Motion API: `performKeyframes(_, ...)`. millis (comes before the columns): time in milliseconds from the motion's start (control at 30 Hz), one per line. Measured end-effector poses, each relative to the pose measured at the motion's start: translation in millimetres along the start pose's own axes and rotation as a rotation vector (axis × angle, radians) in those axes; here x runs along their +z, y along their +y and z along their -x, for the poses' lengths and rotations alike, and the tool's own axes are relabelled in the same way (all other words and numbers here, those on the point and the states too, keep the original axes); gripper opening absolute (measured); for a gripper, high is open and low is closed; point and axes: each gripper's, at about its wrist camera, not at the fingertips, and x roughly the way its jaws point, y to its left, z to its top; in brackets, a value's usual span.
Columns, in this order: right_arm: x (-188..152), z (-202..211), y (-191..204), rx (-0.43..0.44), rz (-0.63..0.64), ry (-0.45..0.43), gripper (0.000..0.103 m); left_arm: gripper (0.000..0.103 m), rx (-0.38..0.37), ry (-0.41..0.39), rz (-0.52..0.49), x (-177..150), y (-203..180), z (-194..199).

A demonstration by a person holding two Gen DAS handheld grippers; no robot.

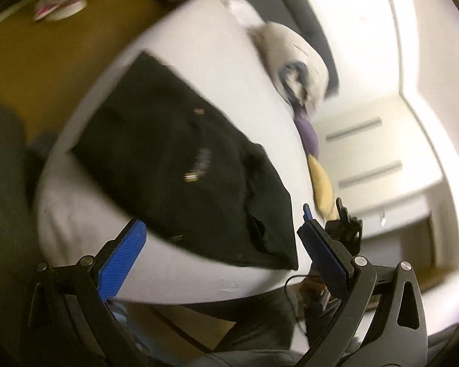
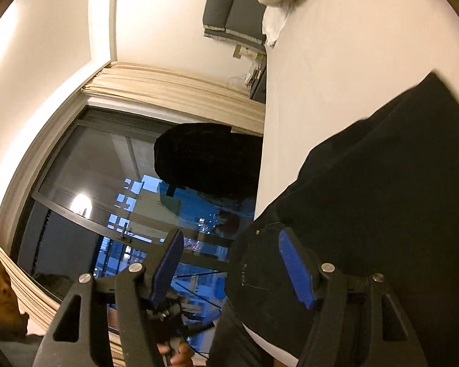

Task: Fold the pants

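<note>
Tongs (image 1: 223,235) over pants (image 1: 180,165); window (image 2: 107,198) opposite

Pants on the bed, one tool at each near corner

In the left wrist view the folded pants (image 1: 180,165) lie on the bed (image 1: 199,49) just ahead of the left tool (image 1: 220,238), whose fingers stand wide apart with nothing between them; a pillow (image 1: 293,58) sits far beyond the pants, toward the bed's far end, with bunched cloth (image 1: 309,134) trailing from it along the bed's right edge; a shoe (image 1: 61,6) lies on the floor (image 1: 46,61) far off to the left; in the right wrist view the pants (image 2: 382,183) lie ahead and right of the right tool (image 2: 229,263), their near corner passing between its fingers, untouched; a window (image 2: 91,183) stands to its left.
</note>
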Motion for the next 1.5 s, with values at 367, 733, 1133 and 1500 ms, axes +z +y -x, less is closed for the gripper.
performKeyframes(367,5.7,32.0,-1.3,-0.01,-0.022,-0.032,0.067,0.1,-0.089,-0.009,0.231,19.7,78.3,-22.6)
performKeyframes(733,10.5,37.9,-20.0,-0.073,-0.06,-0.041,0.065,0.055,-0.119,-0.046,0.304,24.5,111.6,-25.2)
performKeyframes(1133,25.9,24.4,-50.5,-0.291,-0.112,0.078,0.058,0.015,-0.1,-0.053,0.259,38.7,93.2,-30.2)
performKeyframes(1500,16.5,28.7,-67.4,-0.366,-0.067,0.035,0.024,0.014,-0.059,-0.08,-0.108,60.1,-20.7,-22.2)
